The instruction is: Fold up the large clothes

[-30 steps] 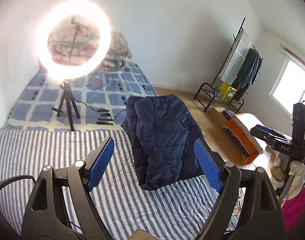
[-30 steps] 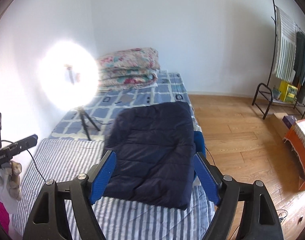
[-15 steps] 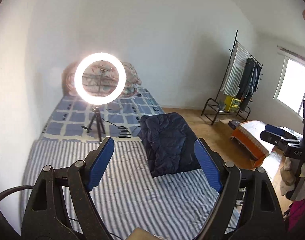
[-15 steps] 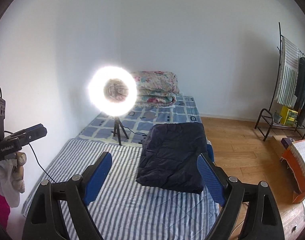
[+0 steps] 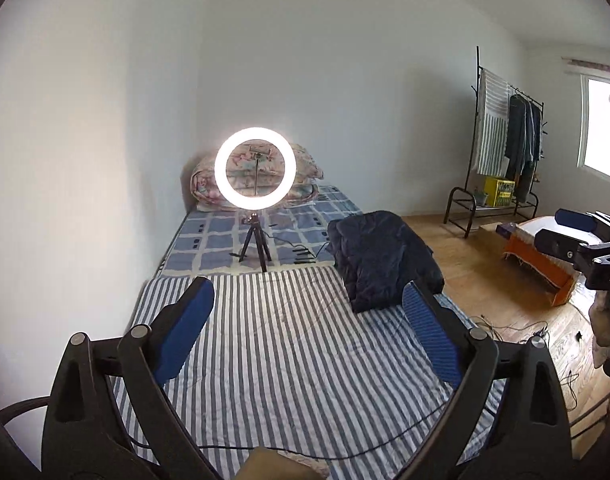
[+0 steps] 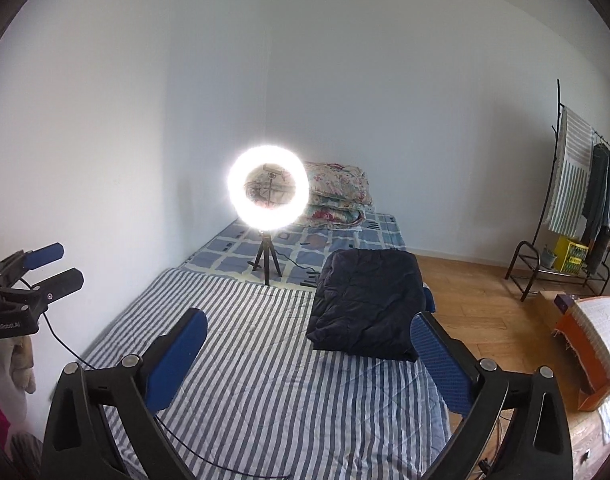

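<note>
A dark navy puffer jacket (image 5: 383, 258) lies folded near the right edge of the striped bed (image 5: 289, 344); it also shows in the right wrist view (image 6: 367, 306). My left gripper (image 5: 309, 314) is open and empty, held well back above the near part of the bed. My right gripper (image 6: 305, 342) is open and empty too, also back from the jacket. Each gripper shows from the side in the other's view: the right one (image 5: 573, 236), the left one (image 6: 53, 266).
A lit ring light (image 5: 255, 172) stands on a small tripod mid-bed, with a cable (image 5: 297, 446) trailing across the sheet. Folded floral quilts (image 6: 337, 196) lie at the bed's head. A clothes rack (image 5: 501, 160) and an orange box (image 5: 545, 256) stand on the wooden floor to the right.
Both grippers have pulled back and up from the bed, away from the jacket, which looks smaller now. The jacket lies still, folded. Both stay open.
</note>
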